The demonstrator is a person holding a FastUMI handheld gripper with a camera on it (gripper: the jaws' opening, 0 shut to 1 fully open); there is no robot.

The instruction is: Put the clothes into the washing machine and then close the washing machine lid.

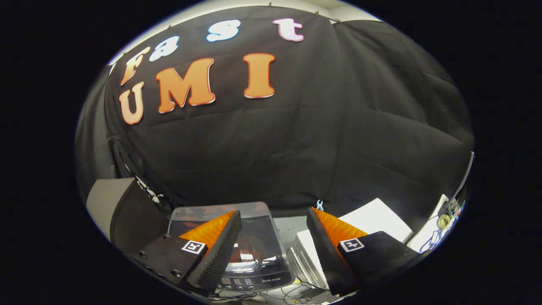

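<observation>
I've got the claw [274, 237] held high and spread wide, nothing between the fingers, nothing gripped. Below and just ahead of them sits the washing machine [237, 250], a small top-loader, its control panel [250, 282] nearest me. The lid [220, 212] looks raised, tilted back behind the opening, and through the gap between the fingers I can make out something reddish [245, 254] down in there. Whether that's the clothes or a reflection on a pane, I can't tell from here.

So here's my worry: if the clothes are already in, the job left is the lid, and I'm coming at it from above with an open claw. One finger could catch the lid's edge and shove the whole light machine across the table instead of swinging it shut. Cables [271, 296] trail at the front, easy to snag on the way down. To the right, white boxes [372, 220] sit close beside the machine; a wide swing clips them. And if fabric hangs over the rim, the lid won't seat.
</observation>
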